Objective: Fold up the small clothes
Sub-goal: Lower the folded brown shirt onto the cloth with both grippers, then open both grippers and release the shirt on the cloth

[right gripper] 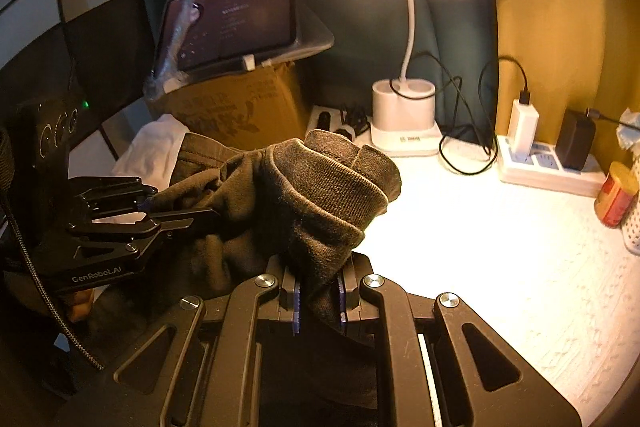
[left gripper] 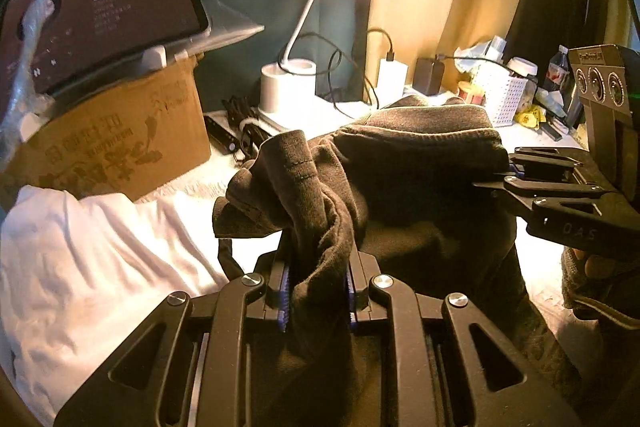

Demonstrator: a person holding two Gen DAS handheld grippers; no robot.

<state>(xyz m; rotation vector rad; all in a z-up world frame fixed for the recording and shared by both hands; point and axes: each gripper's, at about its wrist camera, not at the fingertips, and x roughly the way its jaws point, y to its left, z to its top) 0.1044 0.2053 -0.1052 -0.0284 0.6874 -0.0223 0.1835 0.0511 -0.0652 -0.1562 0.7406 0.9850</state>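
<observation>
A dark brown knit garment point(left gripper: 400, 179) with ribbed cuffs hangs bunched between both grippers above the white table. My left gripper point(left gripper: 318, 291) is shut on a fold of it. My right gripper point(right gripper: 318, 301) is shut on another fold, and the ribbed cuff point(right gripper: 352, 187) droops over its front. In the left wrist view the right gripper point(left gripper: 508, 175) comes in from the right and pinches the garment's edge. In the right wrist view the left gripper point(right gripper: 160, 211) comes in from the left and grips the cloth. The garment's lower part is hidden behind the grippers.
A white cloth point(left gripper: 80, 267) lies at the left by a cardboard box point(left gripper: 120, 139) with a tablet point(left gripper: 104, 15) on top. A lit desk lamp point(right gripper: 402, 107), cables, a power strip point(right gripper: 548, 167), a red can point(right gripper: 616, 195) and a white basket point(left gripper: 500, 91) line the back. The table point(right gripper: 500, 267) is white.
</observation>
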